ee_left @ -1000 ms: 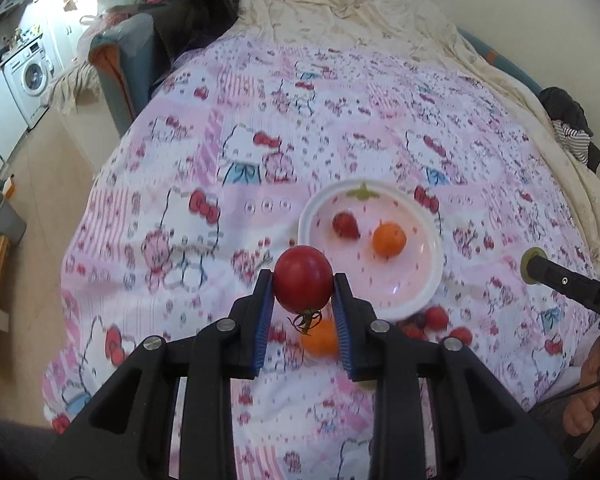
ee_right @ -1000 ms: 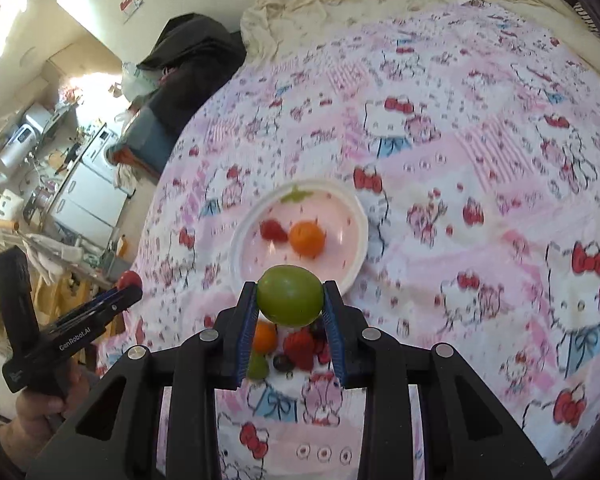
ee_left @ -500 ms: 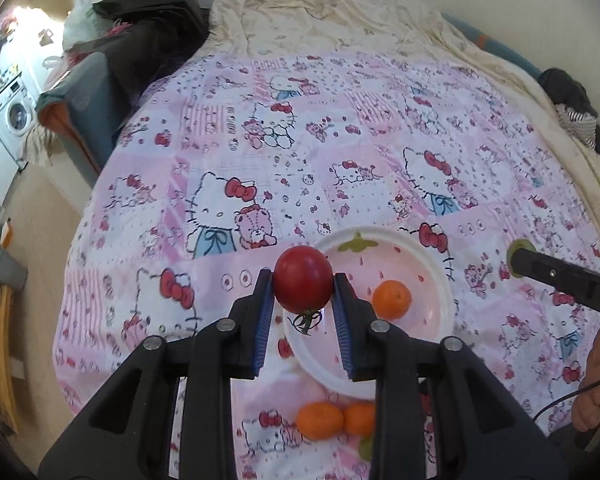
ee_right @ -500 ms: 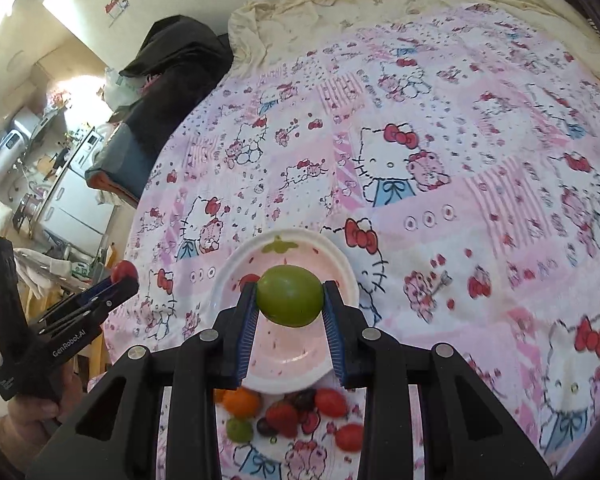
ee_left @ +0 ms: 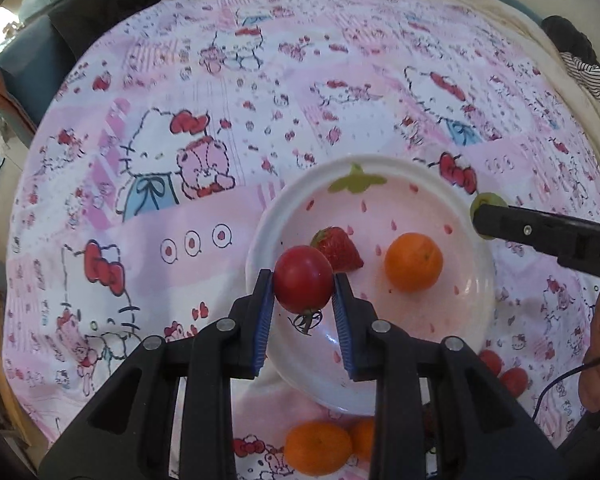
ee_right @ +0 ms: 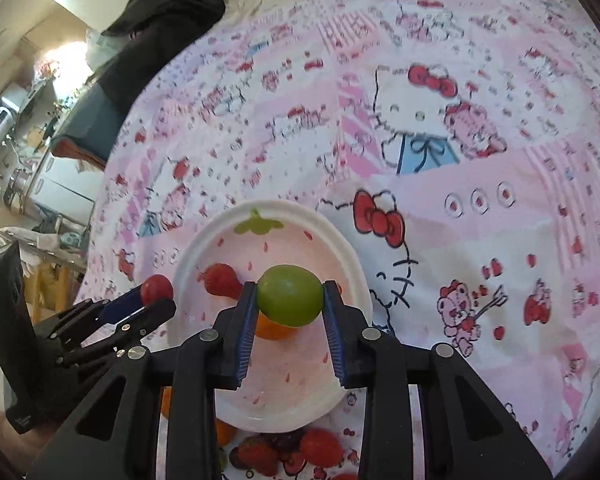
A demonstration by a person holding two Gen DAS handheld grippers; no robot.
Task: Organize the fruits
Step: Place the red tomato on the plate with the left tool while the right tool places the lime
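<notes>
Above the near-left part of the white plate point(ee_left: 476, 312), the left gripper point(ee_left: 303, 292) is clamped on a red tomato point(ee_left: 303, 284). Right gripper point(ee_right: 290, 300) is clamped on a green fruit point(ee_right: 290, 295) above the plate's middle. A strawberry point(ee_left: 338, 249) and an orange point(ee_left: 413, 262) lie on the plate. More fruit point(ee_right: 296, 452) lies on the patterned bedspread point(ee_left: 188, 208) just beside the plate's near rim.

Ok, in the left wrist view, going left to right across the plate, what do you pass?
Tomato in the left gripper → strawberry → orange → right gripper holding a green fruit at the plate edge.
</notes>
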